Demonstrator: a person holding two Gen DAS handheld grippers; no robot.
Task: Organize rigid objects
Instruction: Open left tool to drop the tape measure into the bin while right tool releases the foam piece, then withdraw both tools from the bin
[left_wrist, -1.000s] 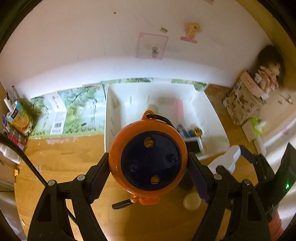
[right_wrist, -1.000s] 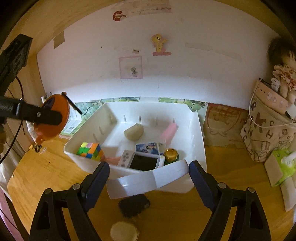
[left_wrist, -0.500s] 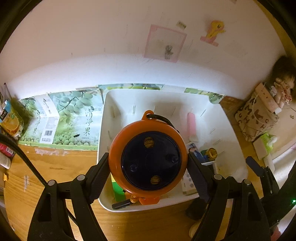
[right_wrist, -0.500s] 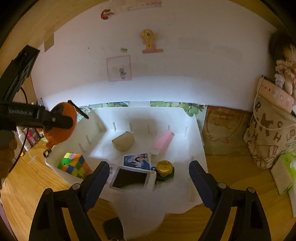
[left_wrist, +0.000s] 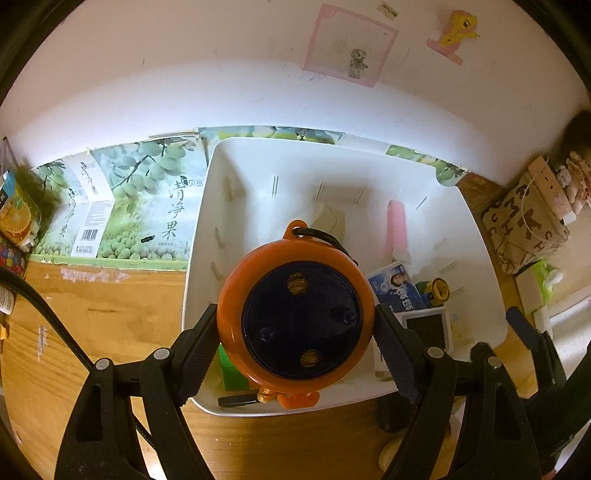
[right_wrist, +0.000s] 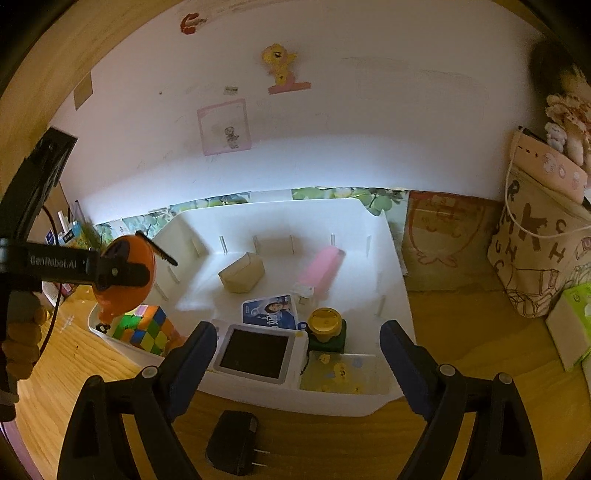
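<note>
At the left of the right wrist view, our left gripper (right_wrist: 122, 273) has its fingers clamped on the orange tape measure (right_wrist: 125, 275) over the white bin (right_wrist: 391, 266). We lower it beside the colour cube (right_wrist: 146, 328) before releasing. Lower centre, our right gripper (right_wrist: 297, 363) hangs spread and empty.

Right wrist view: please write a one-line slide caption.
Open right tongs face a white bin of small objects; left tongs hold an orange reel.
</note>
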